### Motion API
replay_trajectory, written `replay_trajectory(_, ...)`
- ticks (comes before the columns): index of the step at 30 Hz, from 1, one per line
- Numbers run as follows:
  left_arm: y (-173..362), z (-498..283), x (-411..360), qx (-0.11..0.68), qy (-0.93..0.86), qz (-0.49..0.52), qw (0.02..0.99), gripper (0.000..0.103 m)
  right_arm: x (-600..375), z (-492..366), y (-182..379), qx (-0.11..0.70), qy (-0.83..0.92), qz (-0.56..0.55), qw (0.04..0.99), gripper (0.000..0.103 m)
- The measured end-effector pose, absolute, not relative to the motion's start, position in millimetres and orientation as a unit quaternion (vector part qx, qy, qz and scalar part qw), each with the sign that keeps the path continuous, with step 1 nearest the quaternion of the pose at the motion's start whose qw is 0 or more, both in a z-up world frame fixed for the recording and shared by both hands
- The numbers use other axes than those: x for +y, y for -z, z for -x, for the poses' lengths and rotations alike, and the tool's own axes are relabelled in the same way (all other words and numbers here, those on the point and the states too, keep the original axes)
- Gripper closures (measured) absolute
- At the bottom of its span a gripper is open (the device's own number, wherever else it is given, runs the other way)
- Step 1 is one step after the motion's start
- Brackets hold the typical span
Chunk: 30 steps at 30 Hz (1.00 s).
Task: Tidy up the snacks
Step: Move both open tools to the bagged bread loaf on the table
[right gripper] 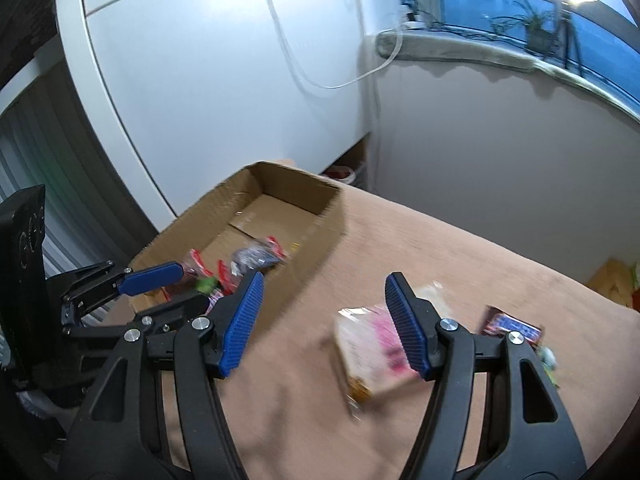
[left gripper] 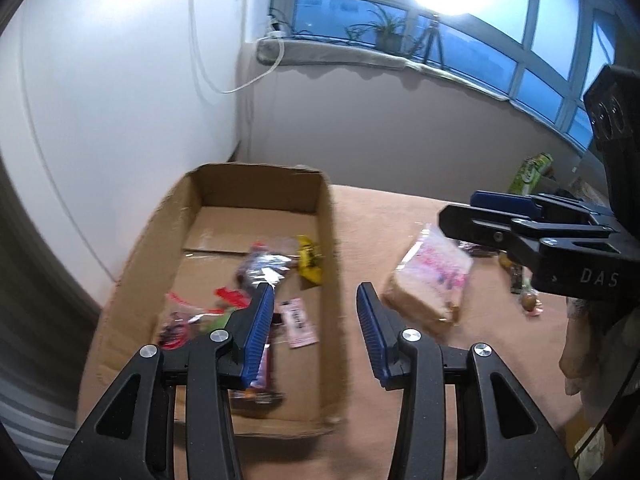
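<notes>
An open cardboard box stands on the tan cloth and holds several snack packets. My left gripper hangs open over the box's right wall, with nothing between its blue pads. To the right of the box lies a wrapped slice of bread with pink print. In the right wrist view my right gripper is open above bare cloth. The bread packet lies just behind its right finger, not gripped. The box is to the left, where the left gripper reaches in over the snacks.
Small loose snacks and a dark red packet lie at the cloth's right side. A green bag stands at the far right. A white wall is close behind the box, and a window sill with plants is beyond.
</notes>
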State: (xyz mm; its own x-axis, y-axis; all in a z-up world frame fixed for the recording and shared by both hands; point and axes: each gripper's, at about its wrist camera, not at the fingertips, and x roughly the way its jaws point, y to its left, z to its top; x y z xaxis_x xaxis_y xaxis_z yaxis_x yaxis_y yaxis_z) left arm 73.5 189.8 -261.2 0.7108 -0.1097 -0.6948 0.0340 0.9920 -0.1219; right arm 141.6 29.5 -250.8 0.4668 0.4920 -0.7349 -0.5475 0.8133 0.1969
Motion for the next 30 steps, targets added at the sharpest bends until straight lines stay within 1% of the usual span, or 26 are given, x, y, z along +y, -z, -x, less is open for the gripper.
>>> replay_trajectory(9, 265, -82, 136, 0.386, 0.089, 0.036, 0.918, 0.061, -69, -131, 250, 0.422, -0.239, 0.016, 0.875, 0.037)
replay_trajectory(18, 275, -96, 85, 0.400, 0.132, 0.021, 0.907, 0.061, -152, -124, 270, 0.453, -0.180, -0.003, 0.873, 0.037)
replay_trajectory(22, 277, -113, 85, 0.413, 0.136, 0.041, 0.900, 0.056, -170, -121, 280, 0.462, -0.173, -0.026, 0.869, 0.037)
replay_trajectory(30, 283, -170, 105, 0.460, 0.137, 0.112, 0.870, 0.056, -165, -115, 295, 0.477, -0.201, -0.063, 0.853, 0.038)
